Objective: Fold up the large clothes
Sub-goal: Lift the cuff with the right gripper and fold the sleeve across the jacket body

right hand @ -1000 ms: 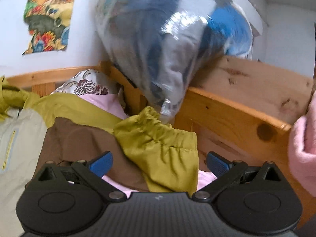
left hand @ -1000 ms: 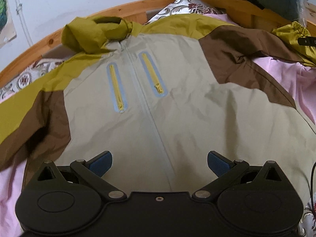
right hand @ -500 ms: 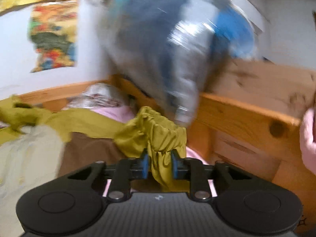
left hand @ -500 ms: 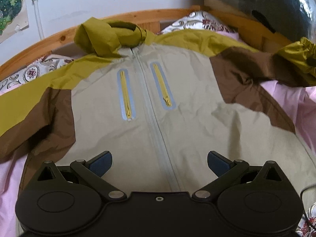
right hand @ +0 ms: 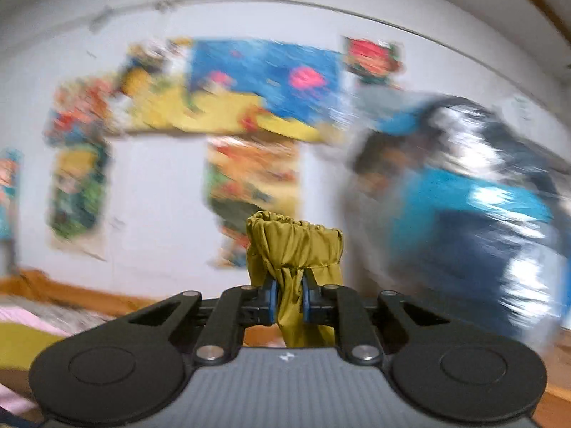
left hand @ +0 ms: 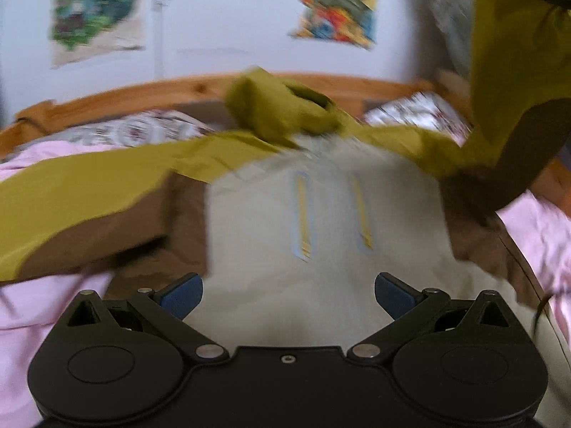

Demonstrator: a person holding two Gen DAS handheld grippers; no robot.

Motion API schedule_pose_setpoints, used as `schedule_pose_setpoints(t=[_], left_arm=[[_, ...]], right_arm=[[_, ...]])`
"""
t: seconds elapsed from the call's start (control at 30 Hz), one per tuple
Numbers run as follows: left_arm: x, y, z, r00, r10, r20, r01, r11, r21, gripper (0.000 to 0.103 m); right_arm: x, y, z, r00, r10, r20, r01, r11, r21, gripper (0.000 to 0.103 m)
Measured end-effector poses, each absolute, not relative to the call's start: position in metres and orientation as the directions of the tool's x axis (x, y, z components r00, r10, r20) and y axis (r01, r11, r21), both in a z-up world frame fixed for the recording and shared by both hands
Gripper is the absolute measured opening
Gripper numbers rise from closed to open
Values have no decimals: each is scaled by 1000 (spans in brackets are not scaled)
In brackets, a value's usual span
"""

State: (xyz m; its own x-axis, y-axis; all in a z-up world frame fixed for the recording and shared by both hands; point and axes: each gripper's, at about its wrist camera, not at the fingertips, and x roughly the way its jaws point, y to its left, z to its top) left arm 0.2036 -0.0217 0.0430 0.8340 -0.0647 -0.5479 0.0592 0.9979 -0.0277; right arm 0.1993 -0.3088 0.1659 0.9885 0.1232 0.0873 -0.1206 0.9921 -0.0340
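Evidently the right gripper [right hand: 288, 301] has its blue-padded fingers [right hand: 272, 299] clenched on the olive elastic cuff [right hand: 296, 242] of the sleeve, held up clear of the bed, probably so the sleeve can be carried across the body for a first fold. That olive, brown and beige windbreaker jacket [left hand: 321, 242] lies front-up on the pink bedsheet [left hand: 39, 306], collar toward the wooden headboard [left hand: 142, 94]. Nearer than the headboard, over the jacket's hem, the left gripper [left hand: 288, 294] hovers with fingers spread and empty, seemingly ready to pin the beige panel.
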Motion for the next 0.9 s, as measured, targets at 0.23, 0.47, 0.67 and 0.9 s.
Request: schedule_pose_setpoints(t=[0.23,0.47,0.67,0.9], left_arm=[[171,25,53,864,76,-498,-77,997,20,102],[155,46,51,851,137,-507,-102,990,95,102],[165,47,49,861,96,-499,-79,995,55,102],[221,23,26,868,47,-495,-15,998,67,102]], right_arm=[[235,-199,146,880,475,-18,-474,873,-118,16],[265,-114,68,695,658,-289,-709,694,-123,34],[254,-141,35,645,696,-315,-748,659,-77,90],[315,-245,34,863,375,-337,-421,905,-70,100]])
